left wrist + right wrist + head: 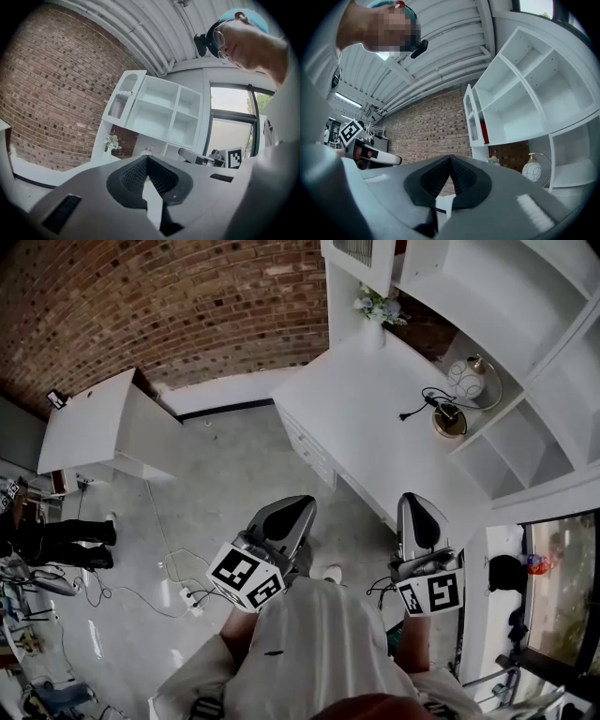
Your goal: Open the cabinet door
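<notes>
While your left tool (147, 157) and right tool (450, 157) are closed and empty, the cabinet door (361, 254) stands well ahead, above the flower vase (378, 310); a careless reach could topple that vase.

Seemingly white shirt (314, 638), grey left gripper (298, 506), matching right gripper (419, 503)

two grippers (298, 504) (419, 501), one white desk (375, 399), one vase of flowers (378, 307), one globe lamp (469, 379), one shelf unit (525, 296)
</notes>
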`<state>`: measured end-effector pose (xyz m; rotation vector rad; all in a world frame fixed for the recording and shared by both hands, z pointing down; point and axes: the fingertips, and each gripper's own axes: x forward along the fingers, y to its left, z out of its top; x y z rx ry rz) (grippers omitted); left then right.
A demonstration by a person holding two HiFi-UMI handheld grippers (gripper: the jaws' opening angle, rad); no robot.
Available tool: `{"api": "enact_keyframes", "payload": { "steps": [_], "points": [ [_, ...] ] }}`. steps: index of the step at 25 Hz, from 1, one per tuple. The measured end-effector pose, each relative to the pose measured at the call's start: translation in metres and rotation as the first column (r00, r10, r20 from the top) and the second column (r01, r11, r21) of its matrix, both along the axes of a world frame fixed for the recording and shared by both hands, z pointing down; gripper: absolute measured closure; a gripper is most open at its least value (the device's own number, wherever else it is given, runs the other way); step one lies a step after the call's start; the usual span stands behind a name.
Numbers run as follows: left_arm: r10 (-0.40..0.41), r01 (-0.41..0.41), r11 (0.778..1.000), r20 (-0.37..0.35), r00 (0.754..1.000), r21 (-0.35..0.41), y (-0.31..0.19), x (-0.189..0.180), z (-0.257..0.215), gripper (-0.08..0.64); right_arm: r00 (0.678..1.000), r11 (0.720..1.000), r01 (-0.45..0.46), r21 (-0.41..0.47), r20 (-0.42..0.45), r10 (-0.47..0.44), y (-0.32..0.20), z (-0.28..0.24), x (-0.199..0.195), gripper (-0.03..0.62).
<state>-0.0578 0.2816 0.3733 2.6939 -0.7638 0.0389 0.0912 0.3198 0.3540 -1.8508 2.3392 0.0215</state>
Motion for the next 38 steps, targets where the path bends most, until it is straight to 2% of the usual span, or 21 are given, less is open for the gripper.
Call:
{"api": "enact_keyframes", "payload": {
  "steps": [7, 16, 28, 33, 38],
  "points": [
    [0.005, -0.005, 0.999, -0.006, 1.0, 0.036, -0.06, -0.012, -0.015, 0.551, 0.999, 0.999, -0.035, 0.012, -0.009, 0.035, -0.048, -0.014, -0.012, 0.581],
    [0.068, -0.067, 0.997, -0.022, 0.997, 0.041, -0.12, -0.024, -0.02, 0.551, 0.992, 0.994, -0.113, 0.014, -0.05, 0.113, -0.104, -0.029, -0.028, 0.581],
    [0.124, -0.124, 0.992, -0.036, 0.992, 0.02, -0.189, -0.055, -0.009, 0.551, 0.989, 0.99, -0.142, -0.001, -0.035, 0.142, -0.181, -0.018, -0.066, 0.581],
    [0.149, -0.15, 0.989, -0.045, 0.988, -0.01, -0.206, -0.067, -0.002, 0.551, 0.987, 0.987, -0.16, -0.026, -0.025, 0.159, -0.198, -0.012, -0.081, 0.581],
    [0.183, -0.186, 0.982, -0.065, 0.981, -0.035, -0.217, -0.06, 0.004, 0.551, 0.98, 0.979, -0.197, -0.048, -0.05, 0.194, -0.201, -0.011, -0.077, 0.581]
  ]
}}
